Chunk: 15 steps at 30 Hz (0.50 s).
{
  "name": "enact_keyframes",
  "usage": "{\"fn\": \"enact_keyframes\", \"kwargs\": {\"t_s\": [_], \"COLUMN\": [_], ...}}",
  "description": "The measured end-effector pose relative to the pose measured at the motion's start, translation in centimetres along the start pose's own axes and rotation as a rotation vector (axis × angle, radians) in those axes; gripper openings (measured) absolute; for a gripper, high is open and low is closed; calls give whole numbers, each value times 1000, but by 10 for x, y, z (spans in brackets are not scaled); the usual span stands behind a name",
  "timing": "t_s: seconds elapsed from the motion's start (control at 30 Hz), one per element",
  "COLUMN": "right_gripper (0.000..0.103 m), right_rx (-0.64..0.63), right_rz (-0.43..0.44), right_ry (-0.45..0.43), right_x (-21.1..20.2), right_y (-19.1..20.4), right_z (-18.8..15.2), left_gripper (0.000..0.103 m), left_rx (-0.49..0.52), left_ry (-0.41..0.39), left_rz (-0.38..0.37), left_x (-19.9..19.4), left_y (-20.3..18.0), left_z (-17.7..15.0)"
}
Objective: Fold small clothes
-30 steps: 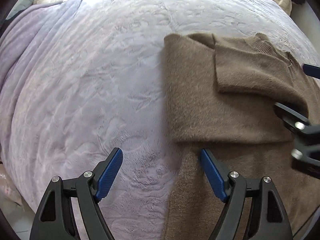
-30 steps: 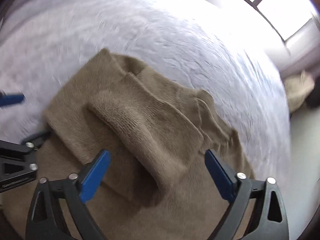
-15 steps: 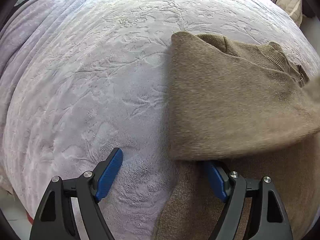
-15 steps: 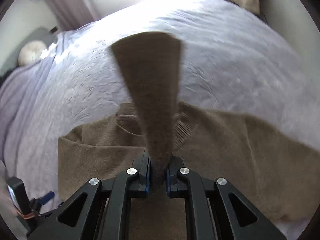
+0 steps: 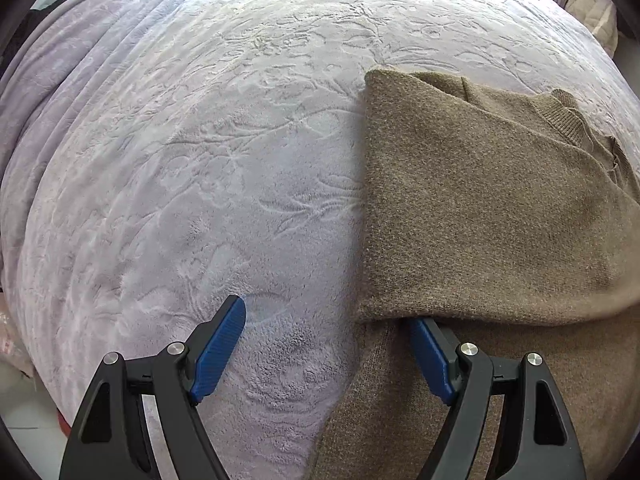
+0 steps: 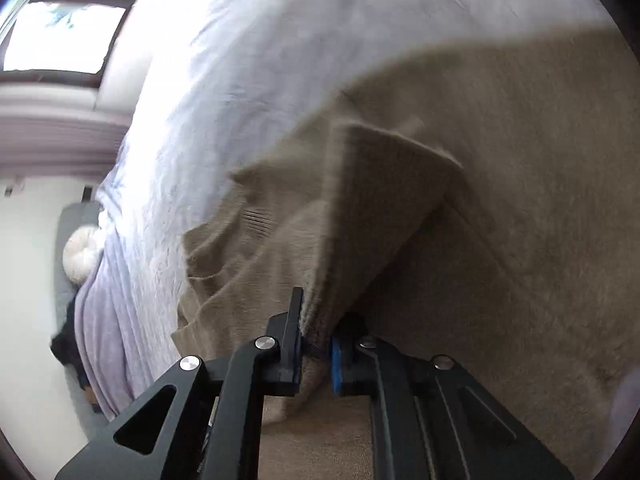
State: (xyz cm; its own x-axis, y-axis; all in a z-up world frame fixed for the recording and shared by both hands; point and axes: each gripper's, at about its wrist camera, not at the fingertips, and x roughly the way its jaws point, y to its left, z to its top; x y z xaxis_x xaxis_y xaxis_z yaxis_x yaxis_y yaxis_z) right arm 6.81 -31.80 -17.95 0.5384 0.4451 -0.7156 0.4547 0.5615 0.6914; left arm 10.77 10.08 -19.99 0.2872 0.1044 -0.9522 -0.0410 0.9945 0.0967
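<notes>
A: Left-wrist view first. What lies at nine o'clock?

B: Only the pale lilac plush bedspread with its embossed flower pattern (image 5: 208, 168). Going rightward, the left gripper (image 5: 328, 344) stands with its blue-padded jaws wide apart and nothing pinched. Its nine-o'clock finger hangs over bare bedspread; its three-o'clock finger has its tip tucked under the lower folded edge of the fuzzy brown knit sweater (image 5: 492, 216), though whether it touches the cloth I cannot tell.

A: So where does the garment sit from that claw?

B: From twelve round to four o'clock. Its straight folded side runs from twelve towards six, just inside the right-hand finger, and the ribbed collar lies out near two o'clock.

A: Now the right-wrist view, from the left again.

B: At nine o'clock, a round cream cushion (image 6: 82, 254) beside the bedspread (image 6: 224, 92), with a bright window (image 6: 68, 36) at eleven. Then the sweater (image 6: 520, 200) fills everything from the centre out to three o'clock.

A: And the claw?

B: The right gripper (image 6: 316, 350) has closed hard on a tapering length of the sweater, most likely a sleeve. That length climbs from the jaws towards one o'clock, folds over, and casts a shadow on the body.

A: What does the next move hinge on?

B: My guess: the sleeve's long axis. It points away from the right claw across the body, so that hand alone lays it down; the left is nearer the side edge.
</notes>
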Motion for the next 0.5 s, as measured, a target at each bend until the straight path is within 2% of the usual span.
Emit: {"fn": "enact_keyframes", "kwargs": {"t_s": [0.1, 0.17, 0.23, 0.33, 0.4, 0.5], "right_gripper": [11, 11, 11, 15, 18, 29], "right_rx": [-211, -268, -240, -191, -130, -95], "right_rz": [5, -51, -82, -188, -185, -225], "right_ry": [-35, -24, -9, 7, 6, 1], "right_x": [-12, -11, -6, -6, -19, -42], "right_y": [30, 30, 14, -16, -32, -45], "right_z": [3, 2, 2, -1, -5, -8], "left_gripper": [81, 81, 81, 81, 81, 81], "left_rx": [0, -1, -1, 18, 31, 48], "left_ry": [-3, -2, -2, 4, 8, 13], "left_rz": [-6, -10, -8, 1, 4, 8], "left_x": [3, 7, 14, 13, 8, -3], "left_y": [1, 2, 7, 13, 16, 19], "left_z": [0, -1, -2, -4, -7, -10]}}
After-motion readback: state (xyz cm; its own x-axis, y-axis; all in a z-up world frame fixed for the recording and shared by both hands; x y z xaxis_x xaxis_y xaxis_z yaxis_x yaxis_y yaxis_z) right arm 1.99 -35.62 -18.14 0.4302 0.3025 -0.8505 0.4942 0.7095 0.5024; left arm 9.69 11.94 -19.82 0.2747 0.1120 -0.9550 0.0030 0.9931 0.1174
